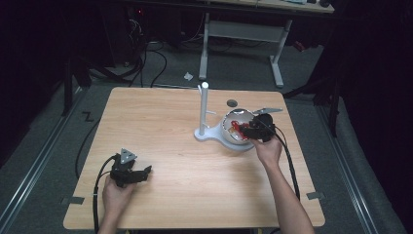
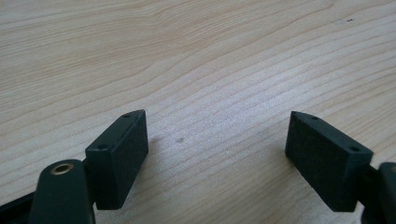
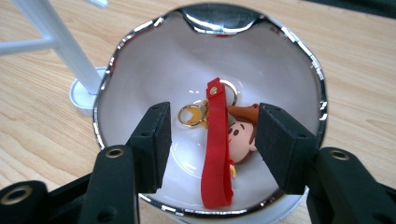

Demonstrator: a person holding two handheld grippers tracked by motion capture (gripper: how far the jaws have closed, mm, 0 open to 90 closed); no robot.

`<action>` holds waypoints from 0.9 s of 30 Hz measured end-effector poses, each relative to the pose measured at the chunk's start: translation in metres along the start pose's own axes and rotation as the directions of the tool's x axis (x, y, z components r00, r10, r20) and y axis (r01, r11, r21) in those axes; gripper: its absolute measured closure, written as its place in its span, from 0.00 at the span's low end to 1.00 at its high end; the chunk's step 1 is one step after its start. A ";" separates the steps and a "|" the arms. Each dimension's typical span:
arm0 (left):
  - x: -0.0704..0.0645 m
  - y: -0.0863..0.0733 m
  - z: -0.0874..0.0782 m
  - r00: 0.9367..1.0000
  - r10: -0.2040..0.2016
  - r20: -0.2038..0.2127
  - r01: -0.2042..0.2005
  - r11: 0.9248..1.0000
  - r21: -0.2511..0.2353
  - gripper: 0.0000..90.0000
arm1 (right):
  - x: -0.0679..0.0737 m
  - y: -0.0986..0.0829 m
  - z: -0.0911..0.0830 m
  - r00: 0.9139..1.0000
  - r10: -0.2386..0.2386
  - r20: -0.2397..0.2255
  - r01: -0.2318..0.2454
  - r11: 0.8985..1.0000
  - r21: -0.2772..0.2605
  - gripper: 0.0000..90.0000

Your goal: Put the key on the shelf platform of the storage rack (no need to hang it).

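Wooden table [image 1: 185, 165] with right gripper [image 3: 212, 140] reaching into the bowl [image 3: 140, 70] near the far right corner.
Grasping is not yet done: the jaws are standing open on either side of the red strap [image 3: 215, 149] of the keychain [image 3: 240, 137], which is lying inside the bowl beside the white stand [image 1: 204, 114]; closing and lifting are remaining. Left gripper [image 2: 217, 149] is resting open and empty near the table's front left corner.

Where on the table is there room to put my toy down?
The wide bare wood between the left gripper and the white stand is free. It's crowded at the bowl, where the right gripper hovers.
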State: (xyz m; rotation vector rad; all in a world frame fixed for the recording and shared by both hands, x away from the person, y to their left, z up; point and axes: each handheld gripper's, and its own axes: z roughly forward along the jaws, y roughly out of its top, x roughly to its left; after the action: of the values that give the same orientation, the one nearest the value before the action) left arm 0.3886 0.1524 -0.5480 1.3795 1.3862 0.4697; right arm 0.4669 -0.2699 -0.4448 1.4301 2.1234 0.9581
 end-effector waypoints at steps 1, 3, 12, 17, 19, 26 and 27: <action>0.000 0.000 0.000 1.000 0.000 0.000 0.000 1.000 0.000 0.24 | 0.000 0.000 0.000 1.000 0.000 0.000 0.000 1.000 0.000 0.51; 0.000 0.000 0.000 1.000 0.000 0.000 0.000 1.000 0.000 0.24 | 0.001 0.001 -0.009 1.000 -0.005 0.004 0.005 1.000 -0.020 0.51; 0.000 0.000 0.000 1.000 0.000 0.000 0.000 1.000 0.000 0.24 | 0.000 0.002 -0.027 1.000 -0.003 -0.003 0.003 0.999 -0.043 0.56; 0.000 0.000 0.000 1.000 0.000 0.000 0.000 1.000 0.000 0.24 | -0.001 0.001 -0.035 1.000 -0.004 -0.007 0.003 0.998 -0.060 0.55; 0.000 0.000 0.000 1.000 0.000 0.000 0.000 1.000 0.000 0.24 | -0.001 0.001 -0.038 1.000 -0.001 -0.009 0.001 0.998 -0.066 0.55; 0.000 0.000 0.000 1.000 0.000 0.000 0.000 1.000 0.000 0.24 | 0.000 0.001 -0.050 1.000 -0.006 -0.012 0.005 0.996 -0.090 0.54; 0.000 0.000 0.000 1.000 0.000 0.000 0.000 1.000 0.000 0.24 | 0.000 0.001 -0.052 1.000 -0.006 -0.012 0.005 0.996 -0.093 0.54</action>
State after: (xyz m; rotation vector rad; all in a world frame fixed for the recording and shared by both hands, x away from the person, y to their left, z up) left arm 0.3886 0.1524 -0.5480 1.3794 1.3859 0.4700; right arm 0.4334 -0.2864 -0.4090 1.3760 2.0617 1.0520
